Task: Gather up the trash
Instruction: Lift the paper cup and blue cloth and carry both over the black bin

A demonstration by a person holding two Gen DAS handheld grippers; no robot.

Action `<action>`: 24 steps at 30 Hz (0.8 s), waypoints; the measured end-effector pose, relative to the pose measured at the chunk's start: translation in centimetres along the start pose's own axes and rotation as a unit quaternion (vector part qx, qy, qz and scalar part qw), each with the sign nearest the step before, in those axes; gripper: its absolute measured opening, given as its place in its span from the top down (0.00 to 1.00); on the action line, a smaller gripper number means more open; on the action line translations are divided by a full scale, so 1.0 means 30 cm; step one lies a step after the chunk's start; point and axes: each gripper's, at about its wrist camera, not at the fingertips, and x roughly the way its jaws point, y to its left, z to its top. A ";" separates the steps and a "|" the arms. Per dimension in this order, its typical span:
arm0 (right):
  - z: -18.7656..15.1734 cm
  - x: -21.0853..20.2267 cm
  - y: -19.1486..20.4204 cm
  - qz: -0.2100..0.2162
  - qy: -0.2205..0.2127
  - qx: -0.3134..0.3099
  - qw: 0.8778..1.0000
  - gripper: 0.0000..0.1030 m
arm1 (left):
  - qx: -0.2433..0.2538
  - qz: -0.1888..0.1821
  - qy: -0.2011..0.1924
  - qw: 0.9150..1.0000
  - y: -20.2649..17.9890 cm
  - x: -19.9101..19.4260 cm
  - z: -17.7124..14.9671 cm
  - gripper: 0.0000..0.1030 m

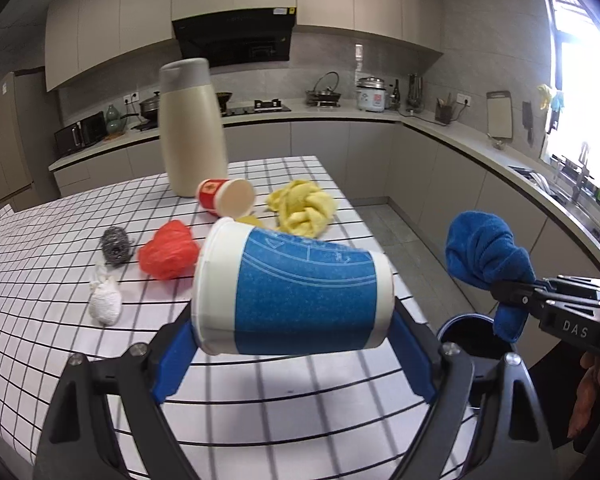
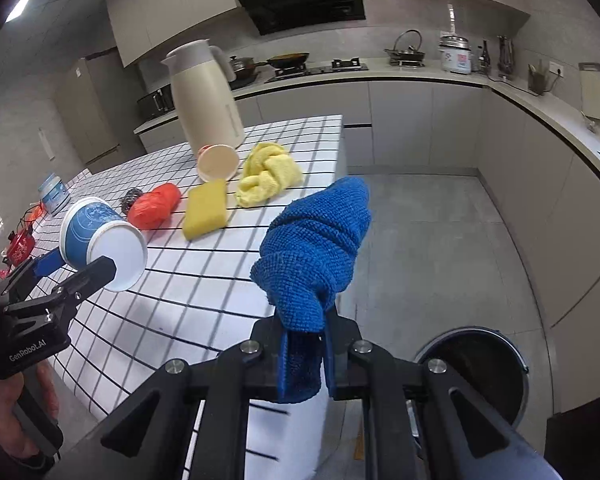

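My left gripper (image 1: 294, 332) is shut on a blue and white paper cup (image 1: 296, 292), held sideways above the checked table (image 1: 100, 360); it also shows in the right wrist view (image 2: 100, 236). My right gripper (image 2: 304, 344) is shut on a blue cloth (image 2: 320, 240), held past the table's right edge above the floor; the cloth also shows in the left wrist view (image 1: 486, 252). A dark round bin (image 2: 476, 372) stands on the floor below, also in the left wrist view (image 1: 470, 332). On the table lie a red paper cup (image 1: 226, 196), a red plastic bag (image 1: 168, 250) and a white wad (image 1: 106, 304).
A tall beige thermos jug (image 1: 190, 128) stands at the table's far side. A yellow cloth (image 1: 302, 208), a yellow sponge (image 2: 206, 208) and a steel scourer (image 1: 116, 242) lie on the table. A small white tub (image 2: 54, 194) sits at the left. Kitchen counters run along the back and right.
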 end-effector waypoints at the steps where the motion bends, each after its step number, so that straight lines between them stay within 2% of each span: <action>1: -0.009 -0.018 -0.027 -0.003 -0.001 0.003 1.000 0.86 | 0.002 -0.003 -0.001 1.000 -0.029 -0.002 0.003 0.15; 12: -0.110 -0.199 -0.349 -0.038 0.000 0.031 0.999 0.86 | 0.034 -0.057 0.005 0.998 -0.389 0.029 0.004 0.15; 24: -0.299 -0.278 -0.694 -0.056 0.033 0.053 0.996 0.86 | 0.051 -0.098 0.055 0.992 -0.703 0.133 -0.082 0.15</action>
